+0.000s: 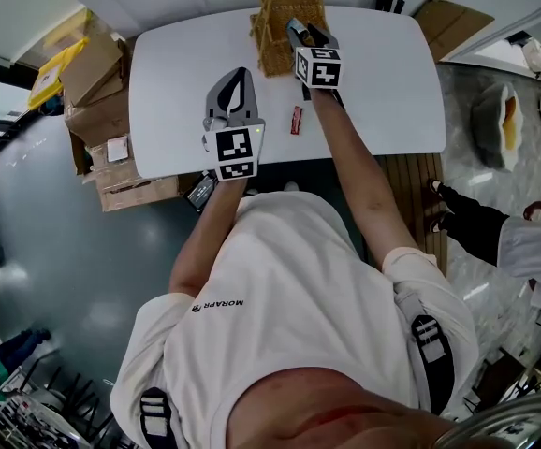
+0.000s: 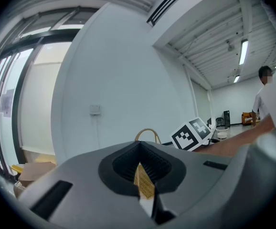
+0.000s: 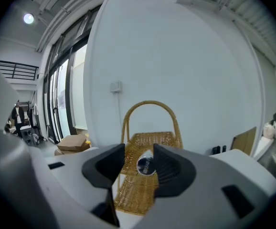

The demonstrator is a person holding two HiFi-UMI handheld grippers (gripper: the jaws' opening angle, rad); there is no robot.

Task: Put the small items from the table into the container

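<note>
Arched handle [image 3: 149, 103] over the basket [image 3: 134, 194]

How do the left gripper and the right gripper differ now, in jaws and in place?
The left gripper has its jaws together and empty; the right gripper has them apart, with a small dark round item between. The left gripper is over the table, short of the basket; the right gripper is over the basket. Both point toward the basket.

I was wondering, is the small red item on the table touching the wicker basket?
Apart. The head view shows a strip of bare white table between the small red item and the near edge of the wicker basket.
</note>
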